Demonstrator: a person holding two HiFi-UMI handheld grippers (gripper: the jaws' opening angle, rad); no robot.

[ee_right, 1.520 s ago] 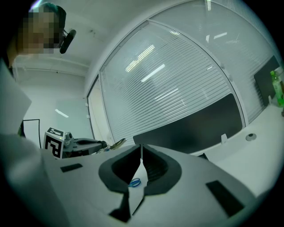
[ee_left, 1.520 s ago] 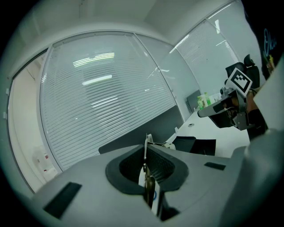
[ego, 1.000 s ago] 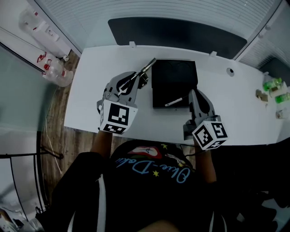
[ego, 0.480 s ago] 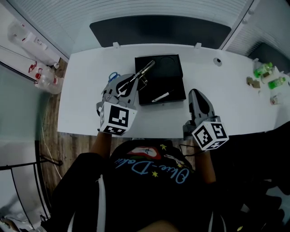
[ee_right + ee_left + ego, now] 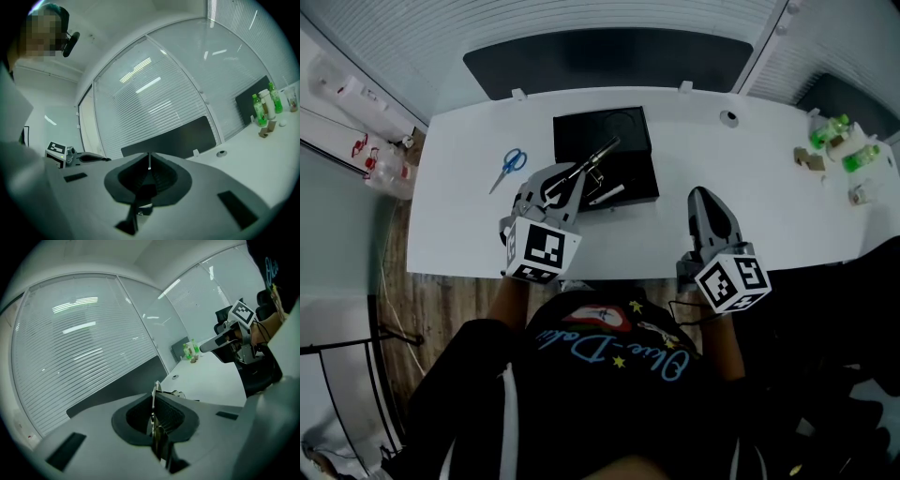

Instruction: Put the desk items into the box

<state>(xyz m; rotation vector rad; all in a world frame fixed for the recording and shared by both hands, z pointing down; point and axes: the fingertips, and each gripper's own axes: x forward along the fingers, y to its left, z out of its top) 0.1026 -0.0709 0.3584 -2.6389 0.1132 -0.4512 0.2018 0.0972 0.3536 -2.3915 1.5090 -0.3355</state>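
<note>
Clamping tool (image 5: 602,153) in left gripper (image 5: 565,181), long axis ahead-right over box (image 5: 633,131) just ahead; holding right gripper (image 5: 705,197) closed, empty, box off to its left.

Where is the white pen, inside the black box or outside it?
Inside. In the head view the pen lies within the box, near its front wall.

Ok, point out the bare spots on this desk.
Widest: desk between the black box and the bottles, bare but for a cable hole. Also the near corner below the scissors. Crowded at the box's front, under the left gripper.
</note>
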